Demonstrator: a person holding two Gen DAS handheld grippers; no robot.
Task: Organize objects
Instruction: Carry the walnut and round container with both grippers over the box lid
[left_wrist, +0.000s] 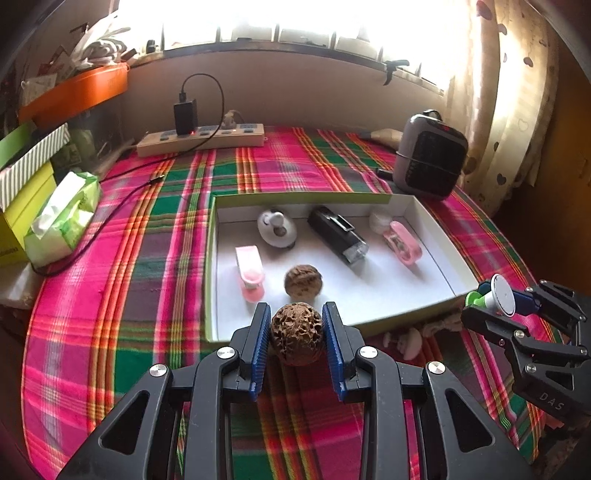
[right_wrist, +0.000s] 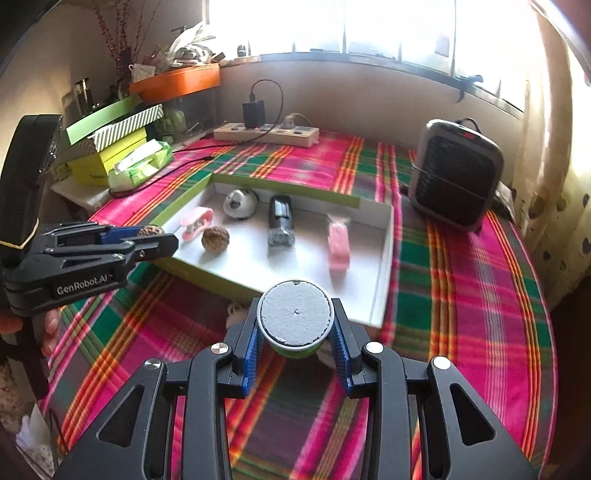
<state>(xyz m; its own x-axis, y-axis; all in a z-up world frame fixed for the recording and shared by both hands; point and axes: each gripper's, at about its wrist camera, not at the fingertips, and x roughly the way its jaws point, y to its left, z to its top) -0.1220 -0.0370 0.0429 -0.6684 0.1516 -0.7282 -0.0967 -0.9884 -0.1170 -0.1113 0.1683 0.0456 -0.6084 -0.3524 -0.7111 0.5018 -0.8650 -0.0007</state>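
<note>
- My left tongs (left_wrist: 296, 334) are clenched on a dark, pitted walnut (left_wrist: 296, 332); both blue pads press its sides, and it hangs above the near edge of the tray (left_wrist: 436, 236).
- My right tongs (right_wrist: 295, 341) grip a green-bodied round piece with a flat grey disc on its end (right_wrist: 295, 314), the disc facing the camera, held just above the tray's near wall.
- From the left wrist camera, the right tongs (left_wrist: 498, 301) sit off the tray's near right corner, and the disc piece (left_wrist: 493, 295) lies sideways between them.
- From the right wrist camera, the left tongs (right_wrist: 155, 236) reach over the tray's left corner with the walnut (right_wrist: 150, 231) peeking out above them.
- The tray is a shallow white box with green outer walls, resting on the plaid-covered bench (left_wrist: 122, 258).
- Inside it lie a second walnut (left_wrist: 303, 280), a pink clip (left_wrist: 250, 271), a white rounded gadget (left_wrist: 277, 227), a black cylindrical device (left_wrist: 338, 234) and a pink clear case (left_wrist: 402, 242), all apart from one another.
- A small pale item (left_wrist: 406, 341) lies on the cloth just outside the tray's near wall; I cannot tell what it is.
- Beyond the tray stand a power strip (left_wrist: 201, 138) with a black charger plugged in, and a grey heater (left_wrist: 428, 155) to the right.
- A green tissue pack (left_wrist: 62, 218) and stacked boxes (left_wrist: 26, 177) sit at the left.
</note>
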